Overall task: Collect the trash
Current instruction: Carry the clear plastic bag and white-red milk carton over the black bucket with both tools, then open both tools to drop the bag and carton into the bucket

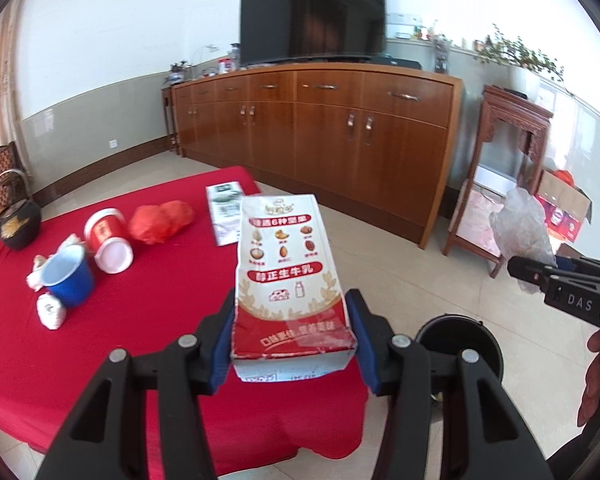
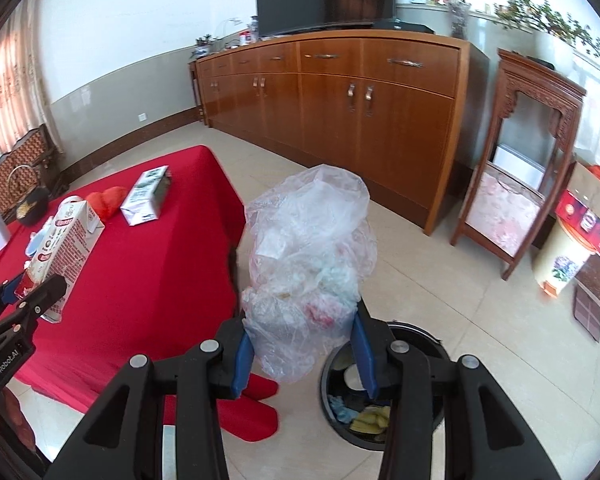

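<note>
My left gripper [image 1: 294,340] is shut on a red and white milk carton [image 1: 286,268], held upright above the edge of the red tablecloth [image 1: 140,320]. My right gripper [image 2: 304,346] is shut on a crumpled clear plastic bag [image 2: 308,256] with scraps inside. A black round trash bin [image 2: 388,400] stands on the floor just below and right of the bag, with yellow and blue scraps in it. In the left wrist view the bin [image 1: 460,344] sits right of the carton, and the right gripper [image 1: 540,276] with the bag [image 1: 520,224] enters from the right.
On the table lie a blue cup [image 1: 70,276], a tipped red and white cup [image 1: 108,240], a red crumpled bag [image 1: 162,222], a white and green carton [image 1: 226,212] and white wrappers [image 1: 50,310]. A wooden sideboard [image 1: 320,128] and carved stand [image 1: 508,168] line the wall.
</note>
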{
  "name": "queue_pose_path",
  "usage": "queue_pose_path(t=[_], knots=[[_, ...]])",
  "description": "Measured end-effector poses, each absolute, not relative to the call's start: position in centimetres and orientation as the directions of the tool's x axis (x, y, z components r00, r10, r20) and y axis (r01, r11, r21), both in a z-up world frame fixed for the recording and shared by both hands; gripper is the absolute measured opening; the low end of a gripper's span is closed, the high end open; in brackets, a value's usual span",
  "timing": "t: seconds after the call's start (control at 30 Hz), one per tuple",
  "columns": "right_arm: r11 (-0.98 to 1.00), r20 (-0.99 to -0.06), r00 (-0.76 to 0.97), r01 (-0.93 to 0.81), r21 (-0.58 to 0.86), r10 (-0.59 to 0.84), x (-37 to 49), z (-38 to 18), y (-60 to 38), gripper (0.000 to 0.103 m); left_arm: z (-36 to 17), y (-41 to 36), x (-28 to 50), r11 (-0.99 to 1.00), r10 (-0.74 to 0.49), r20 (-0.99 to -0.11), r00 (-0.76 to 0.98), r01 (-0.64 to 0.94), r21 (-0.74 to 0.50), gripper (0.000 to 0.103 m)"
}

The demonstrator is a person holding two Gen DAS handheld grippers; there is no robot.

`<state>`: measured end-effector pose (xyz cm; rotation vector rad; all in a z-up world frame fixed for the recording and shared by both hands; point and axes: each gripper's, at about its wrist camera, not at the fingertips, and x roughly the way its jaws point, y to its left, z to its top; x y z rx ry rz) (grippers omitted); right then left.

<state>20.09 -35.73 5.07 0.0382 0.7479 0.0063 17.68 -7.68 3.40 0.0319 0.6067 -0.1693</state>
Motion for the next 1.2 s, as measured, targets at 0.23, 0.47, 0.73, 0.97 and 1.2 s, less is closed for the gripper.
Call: queue_pose_path(t=[0.23, 0.47, 0.73, 0.97, 1.2], knots=[[0.998, -0.700, 0.714, 0.065, 0.027, -0.027, 19.1, 3.7, -39.6, 0.045, 2.2, -11.8, 18.2, 0.969, -0.212, -0.590, 0.779, 0.247, -0.022, 0.052], [0.993, -0.715, 0.695, 0.120, 0.014, -0.074, 18.4, 2.4, -43.4, 0.045, 1.4, -16.0, 18.6, 0.944, -0.279, -0.608, 0.744, 0.330, -0.029, 0.052], [0.992, -0.752, 0.653, 0.122, -0.013, -0.090, 18.4, 0.1, -46.7, 0.045, -0.1, -20.6, 18.4, 0.901, -0.343, -0.636, 0.691, 0.433, -0.016, 0.052], [0.995, -0.805, 0.587, 0.092, -0.033, -0.080, 18.8, -3.7, -49.4, 0.045, -2.9, -23.1, 19.6, 0.863, -0.419, -0.683, 0.599, 0.497, -0.094, 0.052], [0.999, -0.864, 0.500, 0.030, -0.043, -0.053, 20.0, -9.0, -50.8, 0.045, -6.6, -26.5, 20.3, 0.821, -0.444, -0.742, 0.502, 0.560, -0.113, 0.052]])
